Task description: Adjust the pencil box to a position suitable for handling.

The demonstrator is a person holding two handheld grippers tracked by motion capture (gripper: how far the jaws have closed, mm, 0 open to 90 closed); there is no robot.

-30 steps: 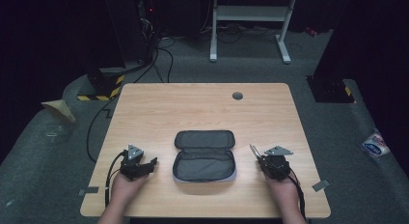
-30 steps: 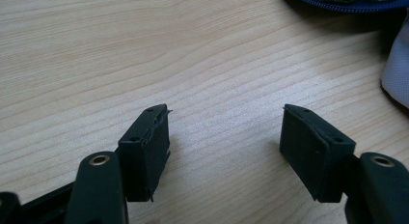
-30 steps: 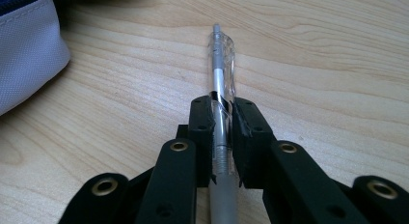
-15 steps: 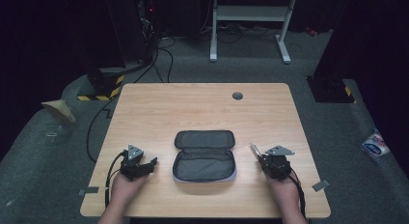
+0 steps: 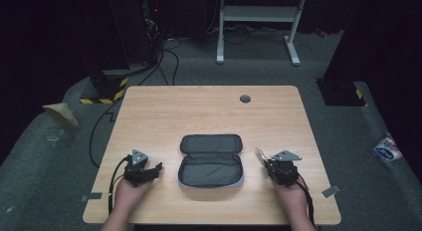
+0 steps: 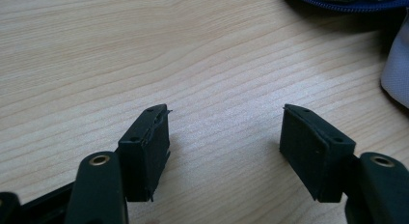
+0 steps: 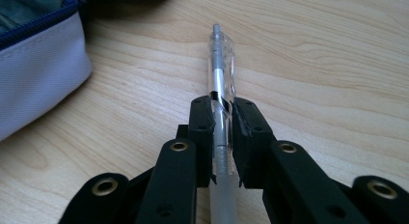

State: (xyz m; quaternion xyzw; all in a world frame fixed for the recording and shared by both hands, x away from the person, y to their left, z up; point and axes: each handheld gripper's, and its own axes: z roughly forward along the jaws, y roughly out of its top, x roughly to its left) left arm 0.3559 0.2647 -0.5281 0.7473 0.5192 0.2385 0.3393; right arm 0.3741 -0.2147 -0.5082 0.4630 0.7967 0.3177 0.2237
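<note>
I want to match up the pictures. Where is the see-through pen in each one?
High view: the pen pokes up-left from the right gripper, lower right of the table.
Right gripper view: it runs up the middle, clamped between the two black jaws.
Left gripper view: not in it; the left gripper stands open over bare wood.
Shared landmark: the open pencil case, at the top left corner of the right gripper view.

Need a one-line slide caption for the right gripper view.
Right gripper clamps a clear pen above the wooden table, beside the open pencil case.
</note>
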